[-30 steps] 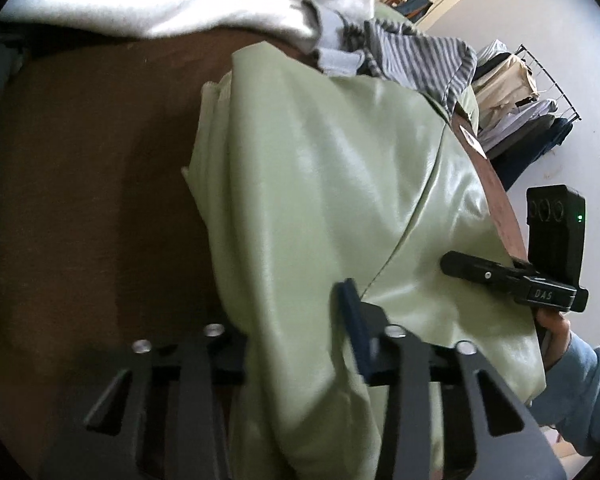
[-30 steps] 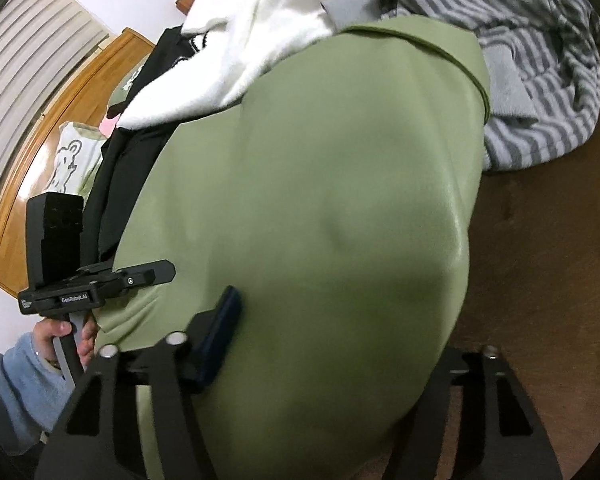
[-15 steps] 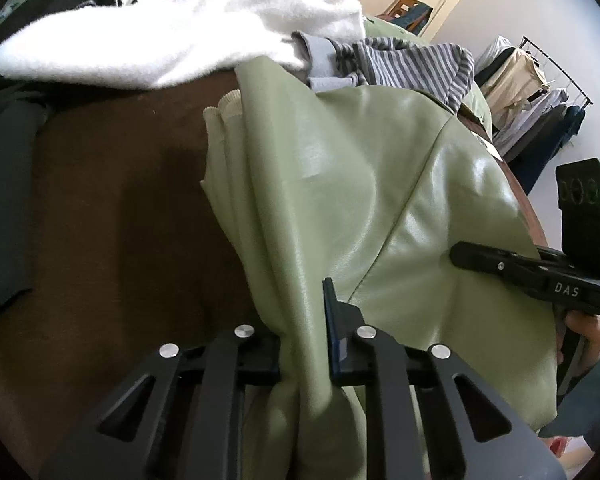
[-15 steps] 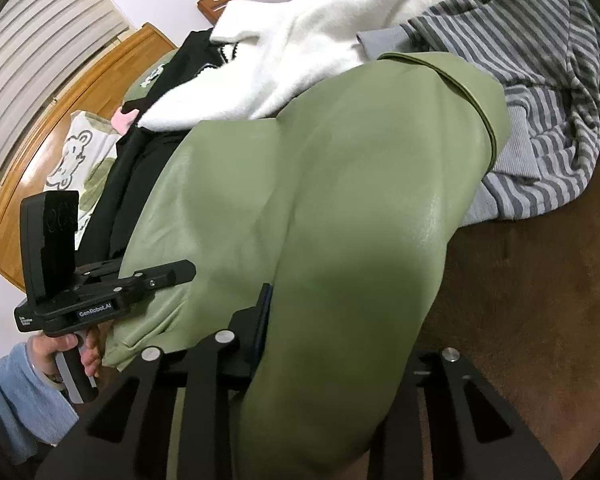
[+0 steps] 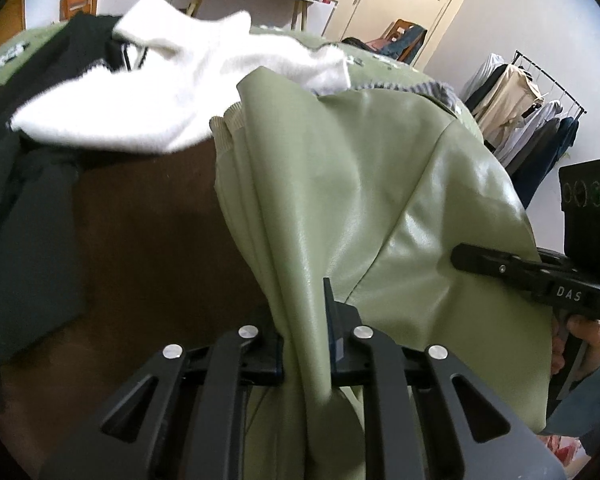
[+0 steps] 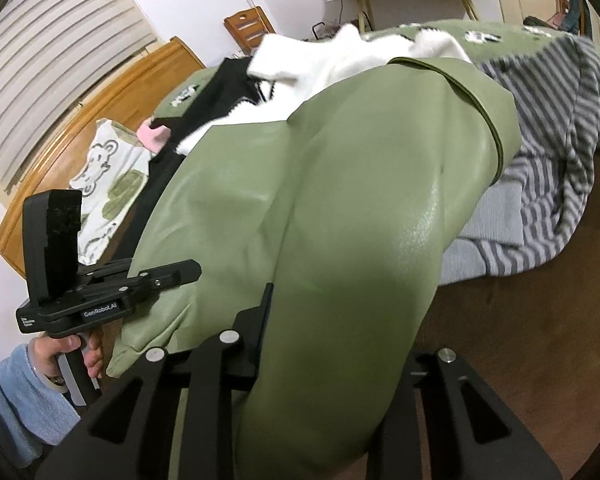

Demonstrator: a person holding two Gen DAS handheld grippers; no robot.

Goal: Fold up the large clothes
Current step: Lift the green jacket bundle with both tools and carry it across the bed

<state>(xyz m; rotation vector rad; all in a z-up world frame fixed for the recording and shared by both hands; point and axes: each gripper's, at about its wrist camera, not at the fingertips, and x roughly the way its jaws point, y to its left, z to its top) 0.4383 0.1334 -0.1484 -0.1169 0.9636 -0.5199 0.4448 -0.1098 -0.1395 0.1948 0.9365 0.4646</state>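
A pale green leather-look jacket hangs lifted off the brown bed cover, held at two places on its near edge. My left gripper is shut on a bunched fold of it. In the right wrist view the same jacket fills the middle, and my right gripper is shut on a thick fold; its right finger is hidden behind the fabric. Each view shows the other gripper at the jacket's edge: the right gripper and the left gripper, each in a hand with a light blue sleeve.
A white fleece garment, black clothes and a grey striped top lie behind the jacket on the bed. A wooden headboard and bear-print pillow are at the left. A clothes rack stands by the far wall.
Both grippers closed on the jacket's near edge and rose, lifting the jacket off the brown cover. More of the room shows behind it.
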